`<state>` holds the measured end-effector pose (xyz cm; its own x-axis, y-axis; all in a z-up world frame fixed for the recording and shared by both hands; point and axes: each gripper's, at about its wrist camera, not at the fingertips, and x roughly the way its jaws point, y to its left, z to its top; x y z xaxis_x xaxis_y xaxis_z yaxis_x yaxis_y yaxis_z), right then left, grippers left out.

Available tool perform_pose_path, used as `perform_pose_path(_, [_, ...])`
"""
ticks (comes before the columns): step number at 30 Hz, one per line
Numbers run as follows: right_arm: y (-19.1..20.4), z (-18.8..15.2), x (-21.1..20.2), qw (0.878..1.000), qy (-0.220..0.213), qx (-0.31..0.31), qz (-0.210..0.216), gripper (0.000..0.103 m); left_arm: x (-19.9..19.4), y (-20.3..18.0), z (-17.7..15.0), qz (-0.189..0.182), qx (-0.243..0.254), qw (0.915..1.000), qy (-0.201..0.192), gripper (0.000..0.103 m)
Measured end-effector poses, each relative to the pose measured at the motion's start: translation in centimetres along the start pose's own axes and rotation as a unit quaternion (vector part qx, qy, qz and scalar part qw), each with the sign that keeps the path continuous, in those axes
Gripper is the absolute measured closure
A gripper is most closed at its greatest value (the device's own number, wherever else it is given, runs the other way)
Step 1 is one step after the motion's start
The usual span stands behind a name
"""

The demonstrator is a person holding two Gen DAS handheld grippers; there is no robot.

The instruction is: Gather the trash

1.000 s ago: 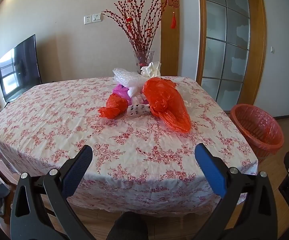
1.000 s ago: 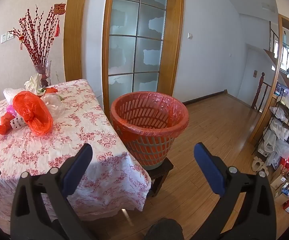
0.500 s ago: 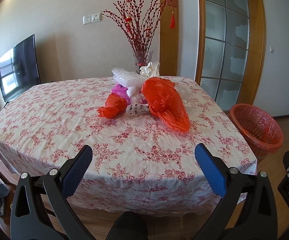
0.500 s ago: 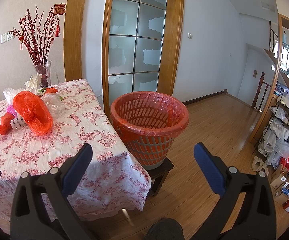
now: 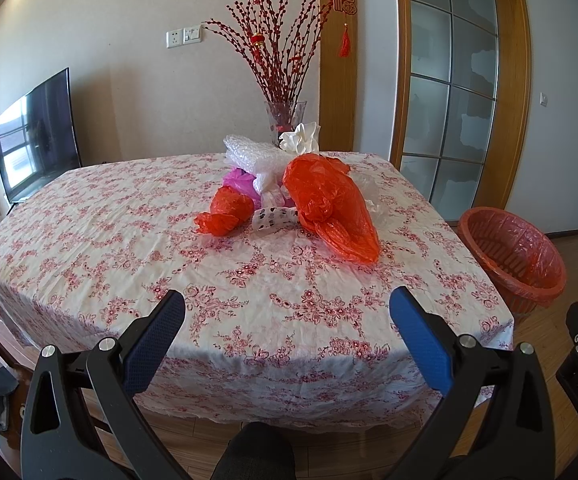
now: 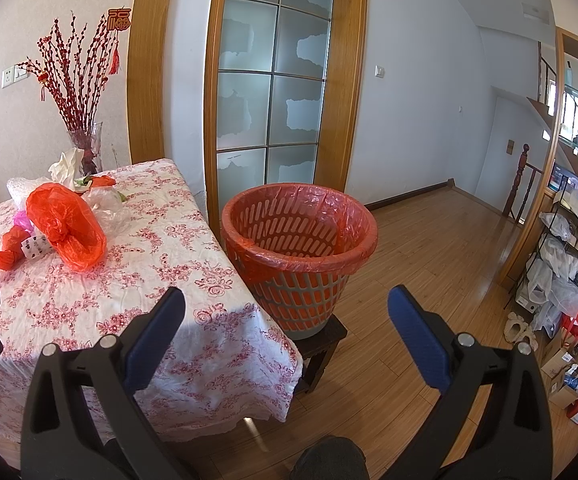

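Table fills the left wrist view; trash pile sits toward its far middle. In the pile: large bag on the right, small bag to its left, a printed wrapper between them in front. Bubble wrap lies behind them, a crumpled tissue behind that. Vase with branches stands at the far table edge, by the wall. TV is off the table's far left. Basket stands on a low stool just beside the table's right side, in front of the glass door. Shelves are far right.
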<state>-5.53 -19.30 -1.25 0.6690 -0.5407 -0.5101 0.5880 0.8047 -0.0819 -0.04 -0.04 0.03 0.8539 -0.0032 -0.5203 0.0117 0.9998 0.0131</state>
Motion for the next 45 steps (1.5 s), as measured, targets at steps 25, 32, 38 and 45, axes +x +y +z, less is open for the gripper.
perform_pose_path(25, [-0.1, 0.1, 0.0, 1.000, 0.000, 0.001, 0.000, 0.004, 0.1, 0.1, 0.0, -0.001, 0.001, 1.0000, 0.001, 0.002])
perform_pose_path(32, [0.0, 0.0, 0.0, 1.000, -0.001, 0.000, 0.001, 0.004, 0.1, 0.1, 0.0, -0.001, 0.001, 1.0000, 0.001, 0.002])
perform_pose_path(38, [0.0, 0.1, 0.1, 1.000, 0.000, -0.001, 0.001, 0.004, 0.1, 0.1, 0.0, -0.001, 0.001, 1.0000, 0.001, 0.002])
perform_pose_path(45, [0.2, 0.1, 0.2, 1.000, 0.000, -0.001, 0.001, 0.004, 0.5, -1.3, -0.3, -0.002, 0.001, 1.0000, 0.003, 0.002])
